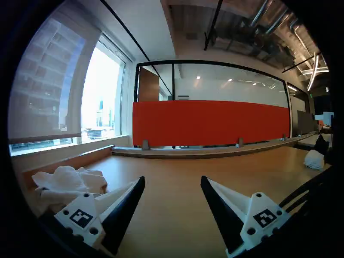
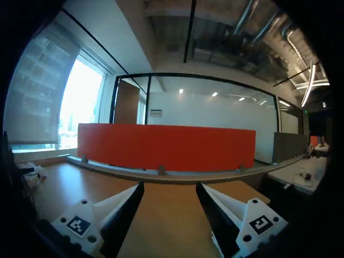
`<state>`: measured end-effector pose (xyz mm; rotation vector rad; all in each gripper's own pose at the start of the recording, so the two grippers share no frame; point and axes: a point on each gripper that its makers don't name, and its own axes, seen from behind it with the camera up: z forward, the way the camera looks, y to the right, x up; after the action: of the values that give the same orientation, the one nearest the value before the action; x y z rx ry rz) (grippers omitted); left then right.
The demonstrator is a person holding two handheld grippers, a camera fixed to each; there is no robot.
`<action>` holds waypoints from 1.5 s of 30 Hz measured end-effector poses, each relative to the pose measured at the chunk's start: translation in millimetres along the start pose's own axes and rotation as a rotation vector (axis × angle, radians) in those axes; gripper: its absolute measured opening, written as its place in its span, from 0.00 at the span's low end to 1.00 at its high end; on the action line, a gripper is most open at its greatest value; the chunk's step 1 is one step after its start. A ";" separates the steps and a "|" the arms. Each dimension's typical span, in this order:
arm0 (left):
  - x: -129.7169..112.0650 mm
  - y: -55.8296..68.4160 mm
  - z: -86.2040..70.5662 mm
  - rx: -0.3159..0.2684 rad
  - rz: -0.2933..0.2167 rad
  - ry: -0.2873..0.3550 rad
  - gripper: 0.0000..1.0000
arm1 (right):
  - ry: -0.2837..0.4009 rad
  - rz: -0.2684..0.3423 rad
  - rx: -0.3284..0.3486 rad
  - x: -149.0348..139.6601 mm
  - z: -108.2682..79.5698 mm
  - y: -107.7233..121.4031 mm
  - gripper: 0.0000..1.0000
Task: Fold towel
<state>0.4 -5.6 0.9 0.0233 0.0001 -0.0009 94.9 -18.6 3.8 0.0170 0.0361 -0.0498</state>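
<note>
A crumpled white cloth towel (image 1: pixel 69 180) lies in a loose heap at the lower left of the left gripper view. It rests on the light brown wooden tabletop (image 1: pixel 172 215), close to the table's raised wooden edge under the window. The left gripper (image 1: pixel 172 178) is low over the table with its two black-edged white fingers spread well apart and nothing between them. Its finger on the left of the frame overlaps the near edge of the towel, and whether they touch cannot be told. In the right gripper view, the right gripper (image 2: pixel 170 183) is likewise spread wide over bare wood, gripping nothing. A small pale crumpled shape at the far left edge of that view may be the same towel, too small to tell. Beyond the table's far edge stands a long orange-red flat divider panel (image 1: pixel 210 122), with a glass wall behind it. A tall bright window (image 1: pixel 101 107) fills the left of the frame. A small white bundled cloth (image 1: pixel 314 159) sits at the far right of the left gripper view, well apart from the towel. Exposed metal ceiling pipes (image 2: pixel 241 38) run across the top.
</note>
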 end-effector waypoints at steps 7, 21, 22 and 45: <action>-0.3 -0.2 -0.4 0.000 0.001 0.000 0.96 | -0.010 0.008 0.012 -30.4 -5.5 -1.7 0.94; 0.3 -0.3 -0.4 0.000 0.001 0.000 0.96 | -0.022 0.059 -0.040 -71.2 -1.6 19.6 0.94; 0.3 -0.3 -0.3 0.000 0.001 0.000 0.96 | -0.025 0.062 -0.038 -73.2 -1.7 19.3 0.94; 0.0 0.5 -0.1 0.000 0.001 0.000 0.96 | -0.033 0.054 -0.030 -94.0 -8.9 13.9 0.94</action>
<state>0.4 -5.1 0.8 0.0233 0.0000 -0.0004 1.4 0.1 -1.4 -0.0127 0.0029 0.0049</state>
